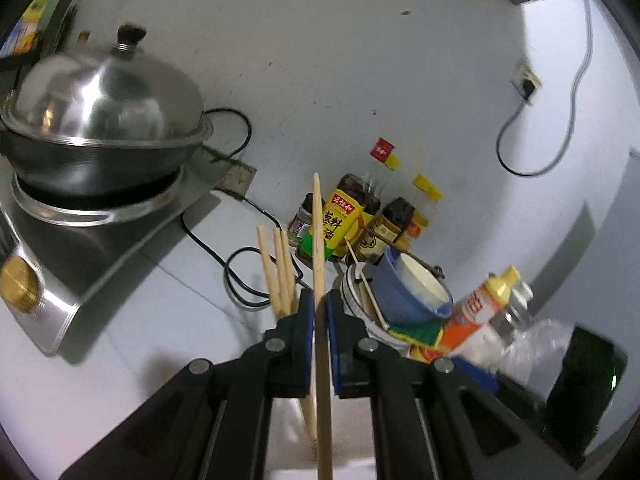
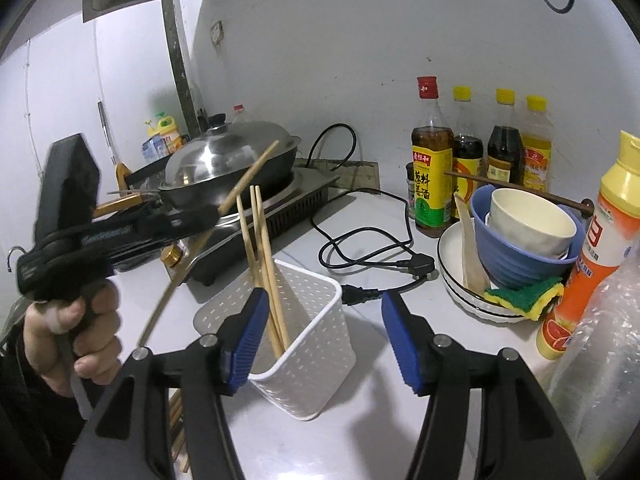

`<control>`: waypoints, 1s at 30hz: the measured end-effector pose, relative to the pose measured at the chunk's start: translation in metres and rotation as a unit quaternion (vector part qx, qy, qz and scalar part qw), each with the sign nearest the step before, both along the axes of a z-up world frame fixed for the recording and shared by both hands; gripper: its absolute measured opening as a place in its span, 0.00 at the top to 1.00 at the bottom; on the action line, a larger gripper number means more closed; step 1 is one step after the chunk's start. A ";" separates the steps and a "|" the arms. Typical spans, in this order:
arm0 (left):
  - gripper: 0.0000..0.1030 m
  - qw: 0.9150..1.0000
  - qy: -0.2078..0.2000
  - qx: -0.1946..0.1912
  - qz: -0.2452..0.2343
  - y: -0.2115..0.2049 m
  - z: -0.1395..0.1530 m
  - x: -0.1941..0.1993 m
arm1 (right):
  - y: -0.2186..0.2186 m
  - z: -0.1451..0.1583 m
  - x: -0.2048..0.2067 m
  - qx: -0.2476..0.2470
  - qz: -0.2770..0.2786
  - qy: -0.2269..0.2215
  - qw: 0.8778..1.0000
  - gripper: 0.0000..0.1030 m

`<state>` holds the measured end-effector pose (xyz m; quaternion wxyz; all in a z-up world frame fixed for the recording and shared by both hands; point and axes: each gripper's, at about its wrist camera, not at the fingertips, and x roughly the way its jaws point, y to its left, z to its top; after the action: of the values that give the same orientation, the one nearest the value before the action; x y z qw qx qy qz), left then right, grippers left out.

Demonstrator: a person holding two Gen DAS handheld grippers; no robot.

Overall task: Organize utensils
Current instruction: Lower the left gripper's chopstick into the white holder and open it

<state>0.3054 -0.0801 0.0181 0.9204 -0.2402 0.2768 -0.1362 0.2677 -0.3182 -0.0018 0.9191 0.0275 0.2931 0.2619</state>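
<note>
My left gripper point(image 1: 320, 304) is shut on a single wooden chopstick point(image 1: 318, 232) that stands nearly upright between its pads. Just left of it, three chopsticks point(image 1: 278, 268) lean together. In the right wrist view those three chopsticks point(image 2: 256, 248) stand in a white perforated holder point(image 2: 316, 360) on the counter. My right gripper point(image 2: 324, 340) is open just before the holder, its blue pads apart and touching nothing. At the left a hand point(image 2: 80, 328) holds the left gripper point(image 2: 214, 212), with the held chopstick point(image 2: 248, 174) slanting above the holder's left side.
A lidded wok point(image 2: 228, 160) sits on a cooker behind the holder, and a black power cord point(image 2: 360, 240) trails across the counter. Sauce bottles point(image 2: 432, 168) line the back wall. A plate point(image 2: 452, 288) with stacked bowls, a sponge point(image 2: 524, 296) and an orange bottle point(image 2: 600, 240) crowd the right. Loose chopsticks point(image 2: 176, 420) lie lower left.
</note>
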 end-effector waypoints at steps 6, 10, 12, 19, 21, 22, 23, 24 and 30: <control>0.94 0.999 -0.012 -0.018 0.049 -0.009 0.003 0.024 | -0.012 -0.003 0.005 0.015 -0.001 -0.002 1.000 0.45; 0.94 0.996 -0.008 -0.028 0.081 -0.014 -0.005 0.031 | -0.019 -0.004 0.007 0.024 -0.005 -0.003 1.000 0.45; 0.94 0.996 -0.005 -0.021 0.090 -0.020 -0.011 0.032 | -0.023 -0.006 0.007 0.028 -0.008 -0.003 1.000 0.45; 0.94 0.995 0.005 -0.003 0.099 -0.027 -0.025 0.036 | -0.030 -0.011 0.010 0.034 -0.012 0.002 0.999 0.45; 0.94 0.996 0.009 0.001 0.090 -0.029 -0.025 0.034 | -0.030 -0.011 0.010 0.035 -0.013 0.003 0.999 0.45; 0.94 0.996 0.011 0.003 0.084 -0.029 -0.025 0.033 | -0.030 -0.012 0.010 0.035 -0.014 0.003 0.999 0.45; 0.94 0.997 0.012 0.003 0.082 -0.030 -0.026 0.032 | -0.030 -0.012 0.010 0.035 -0.014 0.003 0.999 0.45; 0.90 0.997 0.015 0.002 0.076 -0.030 -0.026 0.030 | -0.030 -0.012 0.010 0.034 -0.015 0.003 0.999 0.45; 0.62 0.999 0.014 0.019 0.035 -0.034 -0.019 0.014 | -0.030 -0.010 0.006 0.030 -0.024 0.003 0.999 0.45</control>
<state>0.3193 -0.1140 -0.0013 0.9251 -0.2337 0.2835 -0.0957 0.2734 -0.3482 -0.0113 0.9230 0.0633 0.2872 0.2483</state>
